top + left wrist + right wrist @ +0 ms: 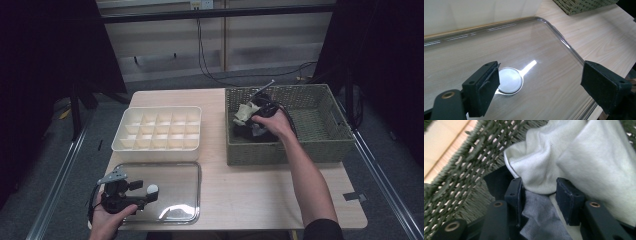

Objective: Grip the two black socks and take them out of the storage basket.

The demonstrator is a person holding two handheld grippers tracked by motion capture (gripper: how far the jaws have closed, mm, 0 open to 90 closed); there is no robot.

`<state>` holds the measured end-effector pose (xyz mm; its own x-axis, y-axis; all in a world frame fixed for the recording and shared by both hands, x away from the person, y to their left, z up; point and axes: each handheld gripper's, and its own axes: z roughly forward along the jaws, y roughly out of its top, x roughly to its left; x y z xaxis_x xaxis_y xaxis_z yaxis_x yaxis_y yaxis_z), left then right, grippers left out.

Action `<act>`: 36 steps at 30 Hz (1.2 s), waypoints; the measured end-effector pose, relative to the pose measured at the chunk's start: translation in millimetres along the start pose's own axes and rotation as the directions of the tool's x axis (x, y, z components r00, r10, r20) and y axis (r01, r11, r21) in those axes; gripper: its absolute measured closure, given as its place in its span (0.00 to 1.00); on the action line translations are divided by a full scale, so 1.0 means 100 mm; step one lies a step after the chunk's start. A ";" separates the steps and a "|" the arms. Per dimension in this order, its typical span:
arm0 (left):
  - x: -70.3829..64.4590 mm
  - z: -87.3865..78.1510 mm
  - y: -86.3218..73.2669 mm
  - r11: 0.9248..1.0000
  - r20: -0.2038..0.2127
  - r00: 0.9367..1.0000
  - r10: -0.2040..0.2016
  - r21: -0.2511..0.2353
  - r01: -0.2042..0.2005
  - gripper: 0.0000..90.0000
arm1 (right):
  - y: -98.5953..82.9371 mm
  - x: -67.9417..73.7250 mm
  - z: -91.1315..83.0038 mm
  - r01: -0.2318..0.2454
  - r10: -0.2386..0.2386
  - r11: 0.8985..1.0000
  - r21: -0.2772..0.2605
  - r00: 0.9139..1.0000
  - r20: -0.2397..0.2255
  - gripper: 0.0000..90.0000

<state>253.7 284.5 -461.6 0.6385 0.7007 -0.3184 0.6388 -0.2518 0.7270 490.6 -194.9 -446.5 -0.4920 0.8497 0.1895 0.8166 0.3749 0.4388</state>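
Reaching into the woven basket, the right gripper in the high view sits at the basket's left end, with a pale cloth item at its tip and dark items heaped under it; to the left of the basket stands a cream divided organiser box whose cells all look empty, and nearer the person than that box lies a clear lid, over whose near left corner the left gripper hovers. The left gripper view looks along that claw: its jaws stand wide apart with nothing between them, above the clear lid, a bright light reflection showing on the plastic and a corner of the basket at the top. The right gripper view is close inside the basket, its green weave at the left; the jaws are drawn in around a fold of a white sock, with a grey sock lying between the jaw arms, so the claw looks clamped on the white one. Judging from this, the sorting has barely begun: one sock is being picked, none rests in the box, and the remaining pile has yet to be moved. The surface is a light wooden table, bare beyond these things; behind it is a pale panelled wall with trailing cables, and dark curtains flank the sides.
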 end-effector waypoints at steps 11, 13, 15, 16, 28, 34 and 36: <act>0.03 -0.04 0.00 1.000 -0.007 1.000 -0.008 -0.011 0.008 0.17 | 0.00 -0.09 -0.13 -0.050 0.050 0.995 -0.081 0.999 -0.001 0.96; 0.04 -0.03 0.00 1.000 -0.007 1.000 -0.011 -0.009 0.011 0.17 | -0.01 -0.15 -0.19 -0.059 0.061 0.992 -0.110 0.998 0.009 0.96; 0.03 -0.04 0.00 1.000 -0.010 1.000 -0.002 -0.010 0.002 0.17 | -0.03 -0.24 -0.27 -0.096 0.098 0.984 -0.150 0.995 0.009 0.96; 0.03 -0.04 0.00 1.000 -0.009 1.000 -0.003 -0.011 0.003 0.17 | -0.05 -0.29 -0.31 -0.103 0.105 0.980 -0.173 0.994 0.004 0.96; 0.04 -0.01 0.01 1.000 -0.002 1.000 -0.001 -0.006 0.001 0.16 | -0.23 -0.54 -0.32 -0.191 0.199 0.969 -0.160 0.979 0.034 0.86; 0.04 -0.01 0.01 1.000 0.001 1.000 -0.004 -0.013 0.004 0.16 | -0.20 -0.42 -0.40 -0.150 0.161 0.965 -0.217 0.986 0.033 0.64; 0.04 -0.01 0.01 1.000 0.000 1.000 0.000 -0.009 0.000 0.16 | -0.18 -0.34 -0.47 -0.119 0.130 0.961 -0.251 0.991 0.030 0.59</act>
<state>256.1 287.5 -461.3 0.6380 0.7010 -0.3186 0.6351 -0.2452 0.7325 478.2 -247.6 -419.5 -0.3720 0.9021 0.2188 0.7670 0.1660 0.6198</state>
